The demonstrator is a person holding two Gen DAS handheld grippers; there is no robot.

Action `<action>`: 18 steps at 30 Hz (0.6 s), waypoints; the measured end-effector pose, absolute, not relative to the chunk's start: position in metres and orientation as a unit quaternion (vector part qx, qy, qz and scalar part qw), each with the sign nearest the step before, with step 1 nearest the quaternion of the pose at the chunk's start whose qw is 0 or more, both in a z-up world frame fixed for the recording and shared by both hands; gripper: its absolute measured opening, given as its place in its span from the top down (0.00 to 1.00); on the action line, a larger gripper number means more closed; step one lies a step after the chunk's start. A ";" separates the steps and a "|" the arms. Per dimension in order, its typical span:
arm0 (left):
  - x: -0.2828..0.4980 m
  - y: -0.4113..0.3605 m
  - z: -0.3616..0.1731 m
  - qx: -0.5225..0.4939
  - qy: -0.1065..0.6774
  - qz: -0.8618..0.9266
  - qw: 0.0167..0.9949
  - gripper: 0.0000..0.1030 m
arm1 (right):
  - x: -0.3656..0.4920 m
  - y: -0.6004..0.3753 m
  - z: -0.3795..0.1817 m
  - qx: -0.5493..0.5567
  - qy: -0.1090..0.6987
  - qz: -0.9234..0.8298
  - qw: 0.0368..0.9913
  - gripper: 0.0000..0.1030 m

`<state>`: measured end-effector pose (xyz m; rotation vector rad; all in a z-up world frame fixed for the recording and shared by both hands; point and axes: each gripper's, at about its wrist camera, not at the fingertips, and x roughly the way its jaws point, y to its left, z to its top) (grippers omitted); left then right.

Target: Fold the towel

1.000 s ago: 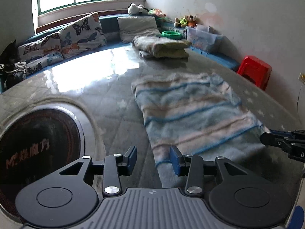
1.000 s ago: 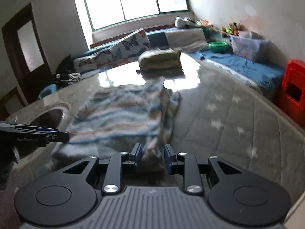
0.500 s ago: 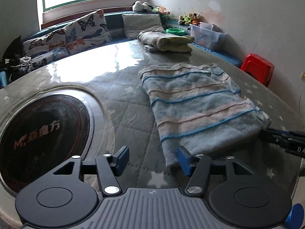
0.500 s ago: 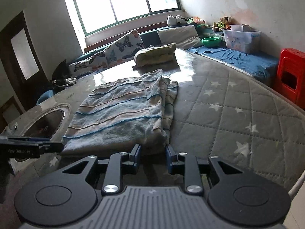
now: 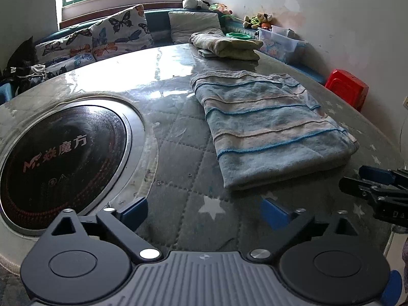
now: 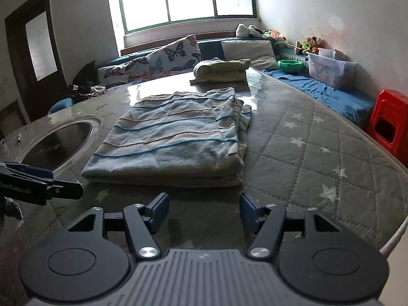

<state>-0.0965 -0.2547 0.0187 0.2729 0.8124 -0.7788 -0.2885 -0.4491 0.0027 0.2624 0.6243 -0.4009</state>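
Striped towel [image 5: 270,130] lies folded flat on the round quilted table [image 5: 178,168], several layers stacked; blue and beige stripes run across it; in the right wrist view the layer edges show along its right side [image 6: 239,127], slightly uneven; near edge is a thick fold facing both grippers.

Left gripper [image 5: 204,213] has jaws spread wide, nothing between them; it sits over bare table just short of the towel's near-left corner, not touching cloth; blue pads [image 5: 134,210] visible on both fingers.

Right gripper [image 6: 204,210] also spread wide and empty; it sits just in front of the towel's near edge, towards the right corner, clear of the fabric; seen from the left wrist view it enters at the right edge [image 5: 367,186].

Inset induction cooktop [image 5: 58,158] with a metal ring sits in the table left of the towel, well apart from it; a second folded blanket [image 5: 227,46] lies at the table's far side, beyond the towel; red plastic stool [image 6: 390,119] stands off the table to the right; butterfly-print cushions [image 5: 117,33] line the bench under the window.
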 end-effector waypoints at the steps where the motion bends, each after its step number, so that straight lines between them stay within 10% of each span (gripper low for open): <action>1: -0.097 -0.254 0.019 0.130 0.384 -0.369 0.837 0.00 | -0.288 -0.447 0.002 0.126 0.305 -0.196 0.923 0.25; 18: -0.110 -0.244 0.016 0.128 0.386 -0.379 0.831 0.00 | -0.287 -0.434 -0.003 0.106 0.323 -0.223 0.914 0.00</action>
